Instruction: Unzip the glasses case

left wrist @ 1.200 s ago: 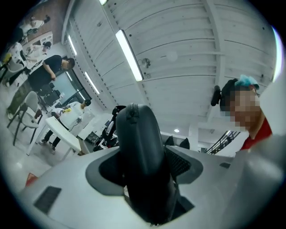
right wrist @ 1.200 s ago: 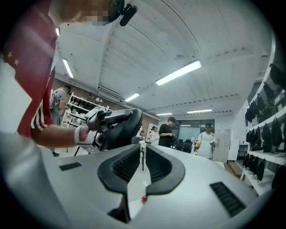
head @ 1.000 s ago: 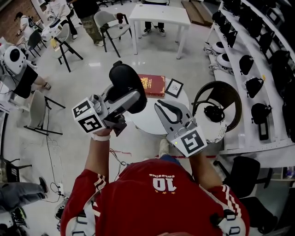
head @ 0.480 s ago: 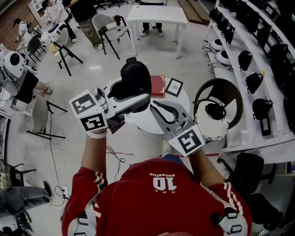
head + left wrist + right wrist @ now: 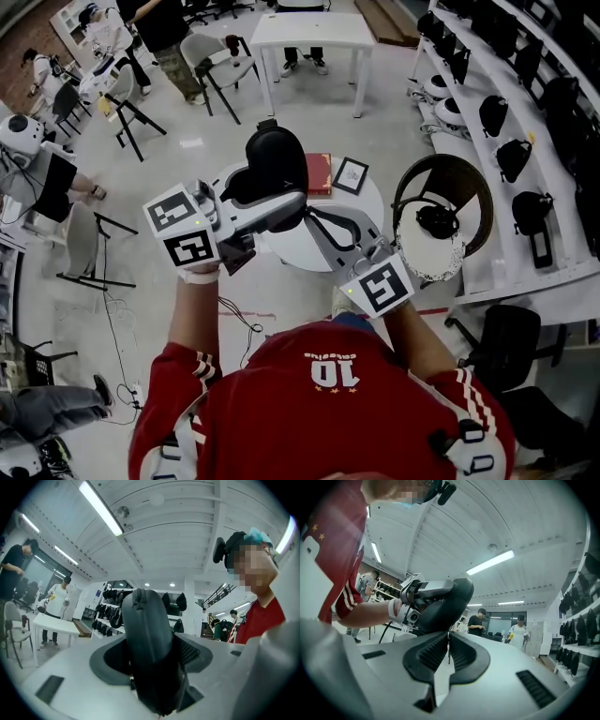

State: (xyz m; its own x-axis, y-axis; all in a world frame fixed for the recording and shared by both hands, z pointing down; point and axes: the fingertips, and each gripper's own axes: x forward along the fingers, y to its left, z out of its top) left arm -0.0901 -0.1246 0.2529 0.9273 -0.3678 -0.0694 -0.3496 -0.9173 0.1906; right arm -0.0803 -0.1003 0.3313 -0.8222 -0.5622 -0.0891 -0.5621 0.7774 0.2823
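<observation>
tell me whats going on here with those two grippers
A person holds a gripper in each hand above a round table. The left gripper is clamped on a black glasses case and holds it up. The right gripper has its jaws together right at the case's edge, likely on the zip pull, though that is too small to make out. The case looks zipped shut, so the unzipping is not yet done.

table (image 5: 292, 247): round, white | on it: 1 red book (image 5: 320, 173); 1 framed card (image 5: 351, 175)

Case (image 5: 272, 167) in L tool (image 5: 286, 195), zip pull (image 5: 449, 649) in R tool (image 5: 315, 216), book (image 5: 319, 173) on table (image 5: 291, 248)
</observation>
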